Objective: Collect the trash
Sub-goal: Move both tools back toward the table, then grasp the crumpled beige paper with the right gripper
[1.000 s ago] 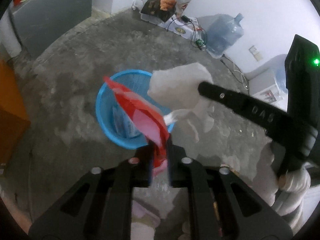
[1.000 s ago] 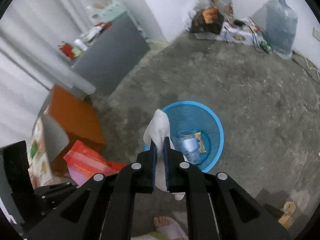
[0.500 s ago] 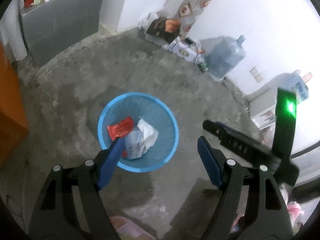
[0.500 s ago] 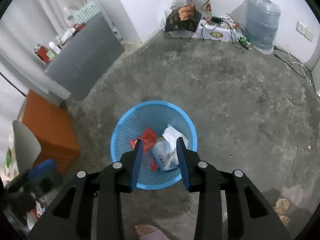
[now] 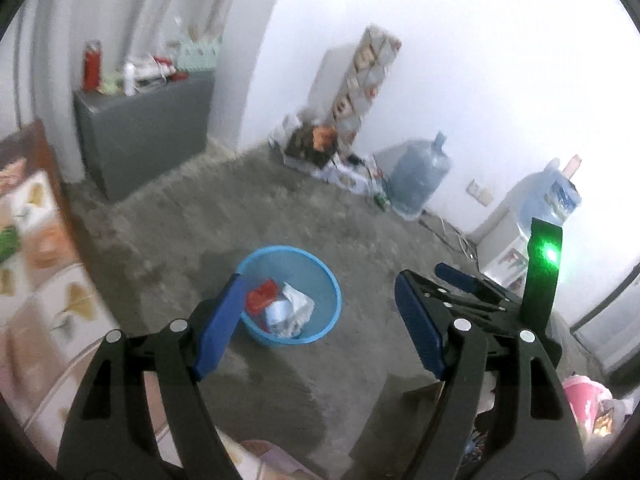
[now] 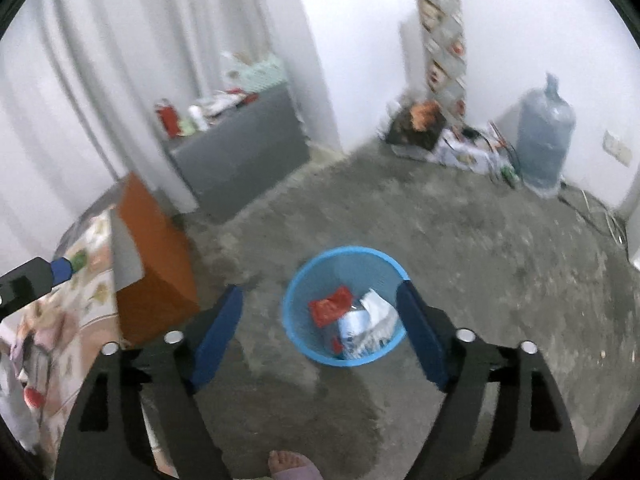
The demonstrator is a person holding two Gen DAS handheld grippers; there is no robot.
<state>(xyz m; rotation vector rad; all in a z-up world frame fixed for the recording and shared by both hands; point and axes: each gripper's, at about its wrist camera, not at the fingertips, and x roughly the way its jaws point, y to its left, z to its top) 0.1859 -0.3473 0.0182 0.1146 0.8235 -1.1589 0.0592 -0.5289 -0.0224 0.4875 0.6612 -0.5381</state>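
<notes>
bare floor (image 6: 460, 240) around basket (image 6: 296, 300), orange cabinet (image 6: 156, 264) left

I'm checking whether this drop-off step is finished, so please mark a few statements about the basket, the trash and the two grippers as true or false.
1. The left gripper is open and holds nothing. True.
2. The right gripper is clamped on a white tissue. False: its jaws stand wide apart and empty.
3. A red wrapper lies inside the blue basket. True.
4. The blue basket is tipped over on its side. False: it stands upright on the concrete floor.
5. White crumpled paper lies in the basket beside the red wrapper. True.
6. The large water jug stands right next to the basket. False: it stands far off by the wall.
</notes>
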